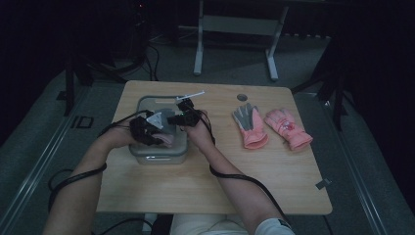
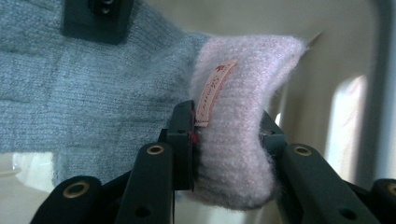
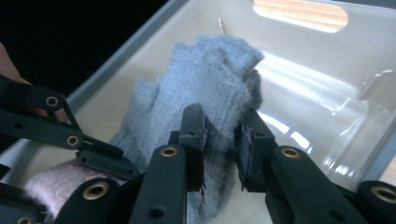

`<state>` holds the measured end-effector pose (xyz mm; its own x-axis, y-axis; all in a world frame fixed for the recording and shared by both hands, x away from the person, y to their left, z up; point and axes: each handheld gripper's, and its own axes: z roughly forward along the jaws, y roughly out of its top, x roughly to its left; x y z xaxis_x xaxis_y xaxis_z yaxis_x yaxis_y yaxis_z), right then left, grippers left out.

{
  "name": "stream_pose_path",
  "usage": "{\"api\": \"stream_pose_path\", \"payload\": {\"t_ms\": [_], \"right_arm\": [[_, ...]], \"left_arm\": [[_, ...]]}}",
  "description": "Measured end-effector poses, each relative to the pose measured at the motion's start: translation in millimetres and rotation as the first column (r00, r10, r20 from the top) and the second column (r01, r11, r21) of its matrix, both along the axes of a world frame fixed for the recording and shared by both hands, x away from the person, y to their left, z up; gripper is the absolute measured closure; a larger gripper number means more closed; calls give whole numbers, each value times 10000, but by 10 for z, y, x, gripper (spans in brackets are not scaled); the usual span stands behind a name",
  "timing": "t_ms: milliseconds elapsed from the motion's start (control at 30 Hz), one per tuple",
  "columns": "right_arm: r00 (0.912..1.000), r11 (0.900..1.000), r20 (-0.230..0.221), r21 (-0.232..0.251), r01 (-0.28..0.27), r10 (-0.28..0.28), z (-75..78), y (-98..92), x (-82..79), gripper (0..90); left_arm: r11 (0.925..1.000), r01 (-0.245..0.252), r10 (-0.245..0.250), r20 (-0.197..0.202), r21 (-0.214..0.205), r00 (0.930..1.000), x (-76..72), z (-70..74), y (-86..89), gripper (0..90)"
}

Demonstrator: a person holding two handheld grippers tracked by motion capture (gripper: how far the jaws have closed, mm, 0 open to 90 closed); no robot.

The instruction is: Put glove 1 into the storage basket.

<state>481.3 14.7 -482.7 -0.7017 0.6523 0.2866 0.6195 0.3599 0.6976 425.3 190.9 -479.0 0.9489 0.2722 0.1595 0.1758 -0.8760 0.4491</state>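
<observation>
High view: both hands are holding a grey knit glove [image 1: 166,128] over the bin [image 1: 142,104] by the bench's far left corner. Left gripper view: the left gripper [image 2: 229,140] is pinching its pink cuff [image 2: 243,116]. Right gripper view: the right gripper [image 3: 223,135] is clamping the finger end, so the glove is spanning between them.

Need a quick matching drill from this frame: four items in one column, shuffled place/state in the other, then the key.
1. grey knit glove
2. pink cuff
3. two pink gloves
4. plastic bin

A. clamped in the left gripper
B. lying on the table's right part
C. held over the bin by both grippers
D. on the table, under the hands

Pairs: 1-C, 2-A, 3-B, 4-D
</observation>
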Motion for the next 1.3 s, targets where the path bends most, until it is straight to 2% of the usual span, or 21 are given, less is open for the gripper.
{"api": "stream_pose_path", "payload": {"t_ms": [33, 67, 100, 167, 233, 333, 400, 467, 567, 600, 667, 700, 767, 867, 933, 1033, 1067, 1133, 1167, 1233, 1300], "right_arm": [[10000, 9999, 12, -135, -6, 6, -12, 10, 11, 737], [10000, 9998, -63, -214, 23, -25, -23, 16, 25, 729], [9999, 9991, -37, -402, 118, -120, -33, 24, 37, 714], [9994, 9975, -168, -643, 291, -302, -48, 32, 70, 683], [9986, 9952, -95, -840, 509, -518, -45, 11, 86, 661], [9987, 9960, -33, -732, 514, -518, -21, -65, 82, 614], [9986, 9977, -53, -434, 520, -522, 6, -145, 63, 613], [9986, 9985, -83, -189, 518, -520, 31, -223, 44, 610], [9988, 9991, -250, 55, 425, -423, 51, -311, 40, 595], [9985, 9990, -349, 143, 425, -420, 56, -340, 36, 597], [9991, 9995, -293, 148, 294, -290, 78, -367, 12, 591], [9995, 9996, -279, 213, 179, -173, 98, -383, -7, 590], [9999, 9992, -122, 400, -26, 31, 165, -434, -67, 591], [9995, 9982, 164, 528, -287, 279, 271, -508, -143, 591], [9975, 9979, 564, 462, -444, 418, 352, -579, -214, 601], [9943, 9969, 891, 481, -625, 580, 434, -714, -308, 606], [9927, 9968, 1024, 416, -676, 630, 453, -762, -337, 606], [9910, 9968, 1160, 344, -719, 675, 478, -863, -384, 616], [9891, 9970, 1297, 238, -733, 697, 489, -910, -414, 619], [9874, 9977, 1453, 151, -661, 632, 505, -1017, -457, 650], [9846, 9986, 1670, 15, -528, 518, 517, -1131, -491, 651]], "left_arm": [[10000, 35, -35, -73, 60, 10000, 18, -11, -14, 667], [9996, 116, -118, 96, 269, 9999, 27, -24, -40, 667], [9991, 144, -147, 74, 408, 9999, 40, -45, -64, 667], [9975, 230, -225, -76, 664, 9997, 84, -92, -100, 665], [9967, 178, -157, -276, 793, 9995, 136, -143, -112, 664], [9966, 146, -99, -591, 810, 9982, 185, -206, -127, 661], [9973, 0, 53, -716, 738, 9974, 201, -211, -138, 640], [9948, -333, 384, -515, 959, 9979, 211, -198, -147, 571], [9911, -787, 865, -694, 1074, 9938, 199, -161, -148, 412], [9918, -763, 846, -783, 1027, 9933, 188, -145, -142, 409], [9901, -983, 1055, -688, 1004, 9920, 158, -97, -128, 386], [9895, -1152, 1224, -826, 877, 9890, 148, -65, -116, 341], [9886, -1403, 1434, -594, 544, 9879, 107, 12, -90, 329], [9832, -1821, 1811, -596, -115, 9817, 56, 136, -67, 226], [9738, -2131, 2059, -909, -789, 9743, 31, 215, -63, 173], [9615, -2299, 2203, -779, -1505, 9723, -22, 299, -106, 125], [9524, -2446, 2323, -866, -1818, 9688, -34, 317, -129, 103], [9459, -2416, 2263, -932, -2168, 9696, -71, 362, -187, 64], [9443, -2374, 2251, -791, -2280, 9711, -92, 387, -219, 63], [9342, -2373, 2271, -691, -2665, 9714, -141, 424, -301, 48], [9301, -2247, 2195, -507, -2906, 9743, -191, 458, -392, 31]]}}
